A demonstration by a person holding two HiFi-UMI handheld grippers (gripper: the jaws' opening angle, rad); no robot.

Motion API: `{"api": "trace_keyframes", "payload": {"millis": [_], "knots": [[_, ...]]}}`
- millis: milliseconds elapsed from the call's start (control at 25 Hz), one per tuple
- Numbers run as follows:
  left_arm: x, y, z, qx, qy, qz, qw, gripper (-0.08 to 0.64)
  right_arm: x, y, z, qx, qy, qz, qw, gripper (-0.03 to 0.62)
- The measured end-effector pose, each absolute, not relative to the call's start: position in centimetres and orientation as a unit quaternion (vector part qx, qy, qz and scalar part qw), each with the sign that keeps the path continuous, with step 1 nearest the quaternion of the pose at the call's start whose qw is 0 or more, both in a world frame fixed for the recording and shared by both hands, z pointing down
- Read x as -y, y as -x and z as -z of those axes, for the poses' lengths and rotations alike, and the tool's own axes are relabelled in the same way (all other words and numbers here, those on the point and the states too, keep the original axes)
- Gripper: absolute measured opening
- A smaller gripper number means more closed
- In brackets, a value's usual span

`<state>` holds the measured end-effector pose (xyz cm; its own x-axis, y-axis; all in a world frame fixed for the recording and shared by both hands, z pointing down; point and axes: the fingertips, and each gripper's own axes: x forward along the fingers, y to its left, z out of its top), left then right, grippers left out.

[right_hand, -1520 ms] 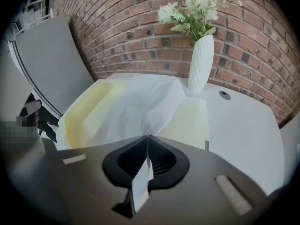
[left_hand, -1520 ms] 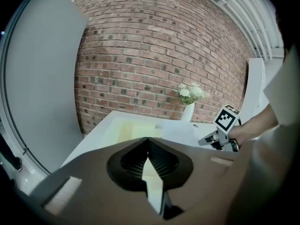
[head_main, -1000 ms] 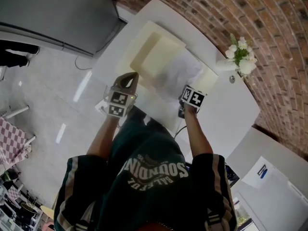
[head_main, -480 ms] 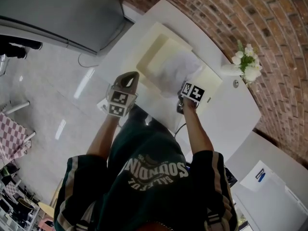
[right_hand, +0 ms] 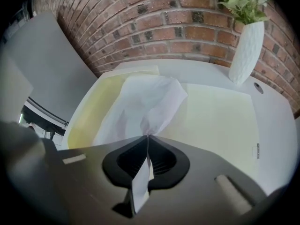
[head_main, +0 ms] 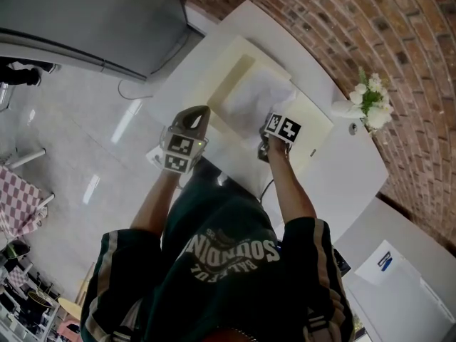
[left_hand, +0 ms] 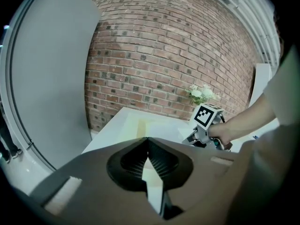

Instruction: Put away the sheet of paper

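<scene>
A crumpled white sheet of paper (head_main: 255, 93) (right_hand: 146, 101) hangs over an open cream-yellow case (head_main: 229, 77) (right_hand: 84, 121) on the white table (head_main: 342, 184). My right gripper (head_main: 269, 122) (right_hand: 148, 136) is shut on the sheet's near edge, and a strip of paper runs back between its jaws. The sheet billows forward over the case's deeper left half. My left gripper (head_main: 194, 117) (left_hand: 147, 138) is shut with nothing in it and stays above the table's left front edge. The right gripper's marker cube (left_hand: 206, 116) shows in the left gripper view.
The case's flat lid (head_main: 312, 130) (right_hand: 220, 114) lies open on the right. A white vase of flowers (head_main: 362, 102) (right_hand: 245, 46) stands at the table's far right by the brick wall. A grey cabinet (head_main: 85, 20) stands left of the table.
My right gripper has carried the sheet a little leftward, further over the case's deep half. The left gripper has stayed where it was.
</scene>
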<state>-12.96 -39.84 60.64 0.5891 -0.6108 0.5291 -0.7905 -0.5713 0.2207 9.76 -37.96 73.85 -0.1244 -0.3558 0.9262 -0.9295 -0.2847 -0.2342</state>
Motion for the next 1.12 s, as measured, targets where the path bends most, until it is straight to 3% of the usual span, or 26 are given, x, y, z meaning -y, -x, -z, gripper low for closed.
{"api": "trace_keyframes", "payload": {"millis": [400, 760, 1120], "knots": [[40.6, 14.1, -61.2, 0.408, -0.860, -0.203, 0.231, 0.011, 40.5, -6.3, -74.5, 0.540, -0.593, -0.529, 0.278, 0.025], [40.5, 15.5, -61.6, 0.414, -0.855, -0.205, 0.237, 0.011, 42.3, -3.1, -75.6, 0.554, -0.560, -0.548, 0.281, 0.127], [40.2, 15.4, -61.8, 0.404, -0.859, -0.206, 0.237, 0.011, 42.9, -3.3, -75.1, 0.578, -0.568, -0.532, 0.247, 0.143]]}}
